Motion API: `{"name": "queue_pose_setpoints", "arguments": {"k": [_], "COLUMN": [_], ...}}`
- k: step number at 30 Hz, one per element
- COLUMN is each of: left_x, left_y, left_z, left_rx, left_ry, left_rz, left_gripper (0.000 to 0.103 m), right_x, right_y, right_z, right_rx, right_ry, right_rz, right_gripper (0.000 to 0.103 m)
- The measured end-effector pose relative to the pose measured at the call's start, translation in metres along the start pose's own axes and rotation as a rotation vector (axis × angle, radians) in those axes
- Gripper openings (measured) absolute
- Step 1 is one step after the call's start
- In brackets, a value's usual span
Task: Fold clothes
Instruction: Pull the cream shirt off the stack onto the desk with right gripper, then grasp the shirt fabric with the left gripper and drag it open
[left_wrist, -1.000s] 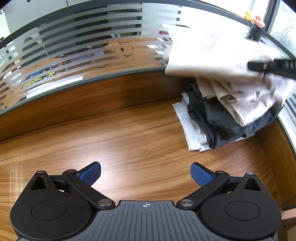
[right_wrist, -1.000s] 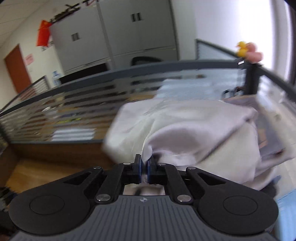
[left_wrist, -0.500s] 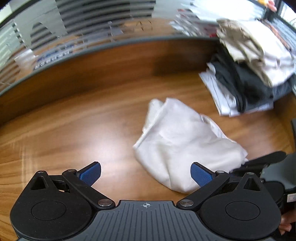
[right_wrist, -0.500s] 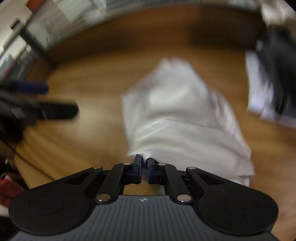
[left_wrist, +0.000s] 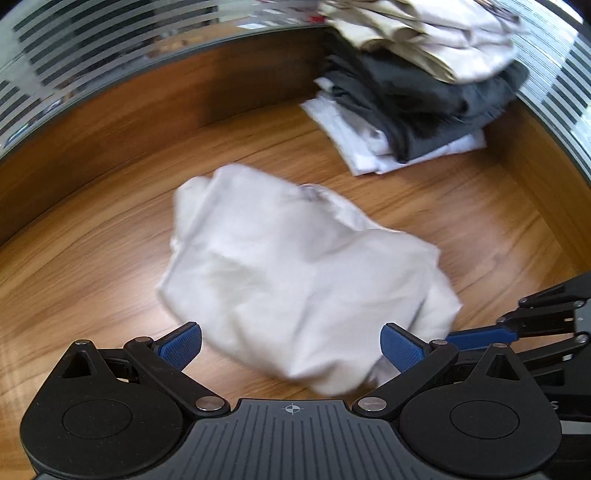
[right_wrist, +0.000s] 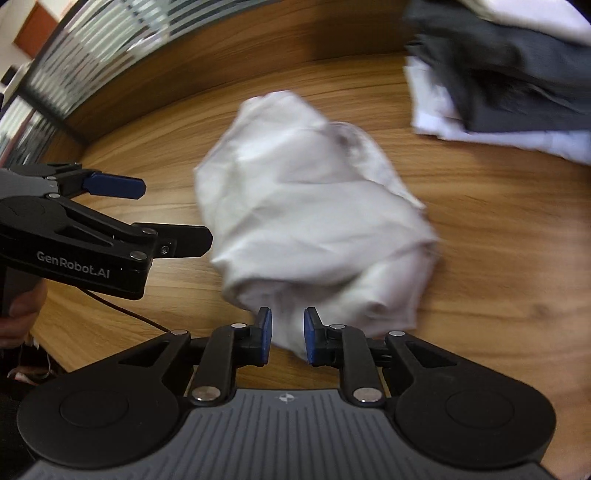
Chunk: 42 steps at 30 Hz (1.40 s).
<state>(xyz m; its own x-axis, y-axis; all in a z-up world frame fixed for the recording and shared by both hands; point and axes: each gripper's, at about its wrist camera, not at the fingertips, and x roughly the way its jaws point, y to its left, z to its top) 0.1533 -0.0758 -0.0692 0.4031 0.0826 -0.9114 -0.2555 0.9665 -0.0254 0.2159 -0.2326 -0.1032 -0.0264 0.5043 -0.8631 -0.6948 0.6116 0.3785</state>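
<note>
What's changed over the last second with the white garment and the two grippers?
The right gripper carried the white garment off the pile down to the table, then parted its fingers; cloth still lies between them, no longer clamped. The left gripper tilted down toward the garment and stayed open, holding nothing. The rest of the pile stayed put.

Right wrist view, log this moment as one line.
white garment: crumpled on desk | right gripper: open, cloth between fingers | left gripper: open | clothes pile: behind
</note>
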Motion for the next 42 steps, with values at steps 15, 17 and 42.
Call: {"name": "queue_pose_setpoints", "arguments": {"k": [15,17,42], "left_x": [0.071,0.082,0.016], "left_y": [-0.096,-0.107,-0.017], "left_z": [0.032,0.037,0.018], "left_rx": [0.196,0.218,-0.177], "left_ry": [0.028,0.035,-0.071], "left_rz": [-0.016,-0.014,0.077], "left_gripper": [0.103,0.103,0.007], "right_x": [-0.044,-0.047,-0.027], "right_y": [-0.094,-0.102,-0.090], "right_z": [-0.032,-0.035,-0.018], "right_rx": [0.161,0.180,0.107], "right_ry": [-0.080,-0.084,-0.074], "right_rz": [-0.124,-0.131,-0.101], "right_gripper": [0.028,0.029,0.031]}}
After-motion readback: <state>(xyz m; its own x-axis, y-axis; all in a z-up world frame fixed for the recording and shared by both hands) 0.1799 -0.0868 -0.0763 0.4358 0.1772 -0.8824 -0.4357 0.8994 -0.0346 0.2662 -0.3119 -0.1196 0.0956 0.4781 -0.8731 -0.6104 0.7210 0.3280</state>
